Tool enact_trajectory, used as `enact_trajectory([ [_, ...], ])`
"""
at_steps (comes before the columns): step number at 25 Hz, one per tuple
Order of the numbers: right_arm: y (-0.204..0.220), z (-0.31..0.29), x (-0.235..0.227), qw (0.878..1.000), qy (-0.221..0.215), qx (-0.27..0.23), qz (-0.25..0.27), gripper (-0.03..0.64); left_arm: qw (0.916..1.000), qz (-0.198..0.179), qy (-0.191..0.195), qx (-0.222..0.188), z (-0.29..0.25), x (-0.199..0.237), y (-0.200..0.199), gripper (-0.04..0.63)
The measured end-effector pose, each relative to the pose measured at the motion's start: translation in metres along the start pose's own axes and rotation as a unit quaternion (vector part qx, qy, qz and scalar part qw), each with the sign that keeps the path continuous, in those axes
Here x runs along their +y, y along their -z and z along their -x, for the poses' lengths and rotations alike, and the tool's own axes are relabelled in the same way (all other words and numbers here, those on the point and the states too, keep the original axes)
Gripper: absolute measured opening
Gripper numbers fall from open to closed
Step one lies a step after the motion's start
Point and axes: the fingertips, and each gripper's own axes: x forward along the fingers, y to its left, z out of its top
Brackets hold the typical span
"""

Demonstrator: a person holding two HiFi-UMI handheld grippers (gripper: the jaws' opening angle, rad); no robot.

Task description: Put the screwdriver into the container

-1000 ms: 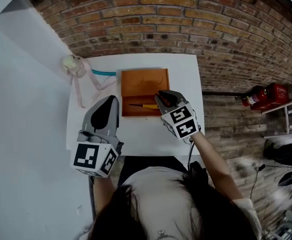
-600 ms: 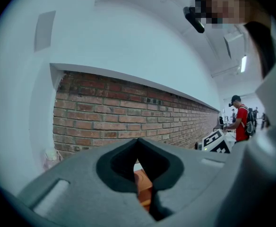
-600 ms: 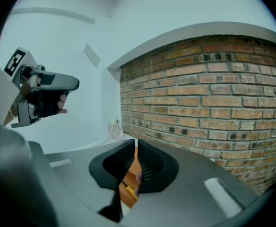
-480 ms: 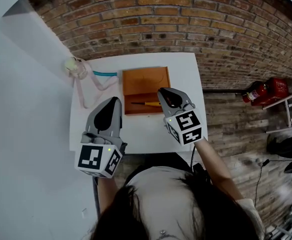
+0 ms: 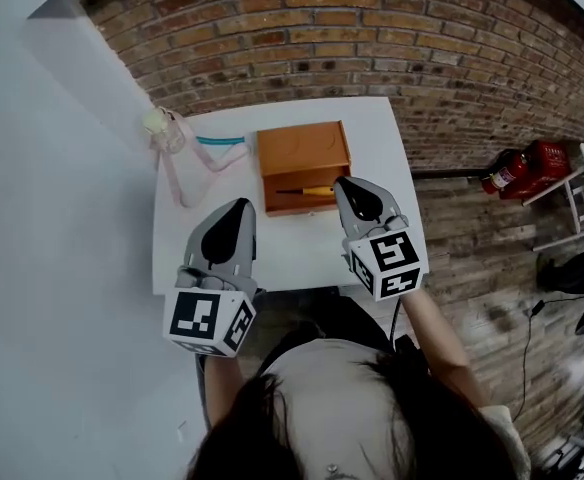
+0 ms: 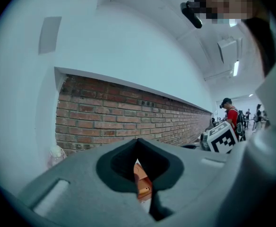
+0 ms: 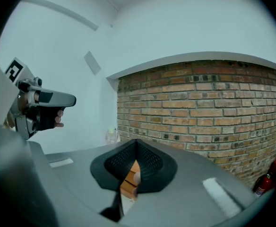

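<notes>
- Container (image 5: 303, 151): an open orange box toward the far side of the white surface (image 5: 287, 253), with a brick wall beyond it.
- Contents: the screwdriver (image 5: 308, 191) lies flat inside, along the near wall, with its yellow handle to the right and its dark shaft to the left. Nothing else shows in the box.
- Left gripper (image 5: 238, 208): fingers clenched together, nothing between them. It is held over the surface on the near left, apart from the container.
- Right gripper (image 5: 355, 185): fingers likewise clenched and empty. Its tip is just beside the container's near right corner; contact cannot be judged from above.
- Left gripper view: the gripper (image 6: 138, 143) blocks most of the field, and only a sliver of the container (image 6: 142, 182) shows through the finger gap.
- Right gripper view: the same applies; past the gripper (image 7: 137, 144), a narrow strip of the container (image 7: 128, 179) is visible. The screwdriver cannot be made out there.
- Far left corner: a small bottle (image 5: 162, 126) with a pink ribbon (image 5: 177, 173) and a teal cord (image 5: 218, 140). Details are too small to read.
</notes>
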Motion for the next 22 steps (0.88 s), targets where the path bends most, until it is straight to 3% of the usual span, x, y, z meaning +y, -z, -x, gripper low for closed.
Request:
enact_trajectory([
  [11,-0.015,0.057,0.049,0.999,0.033,-0.036,0.008,0.006,0.9996,-0.007,0.024,-0.013,0.058,-0.011,0.0,0.0],
  [22,-0.025,0.101,0.065,0.997,0.053,-0.057,0.006,0.006,0.999,-0.006,0.039,-0.021,0.086,-0.033,0.004,0.002],
])
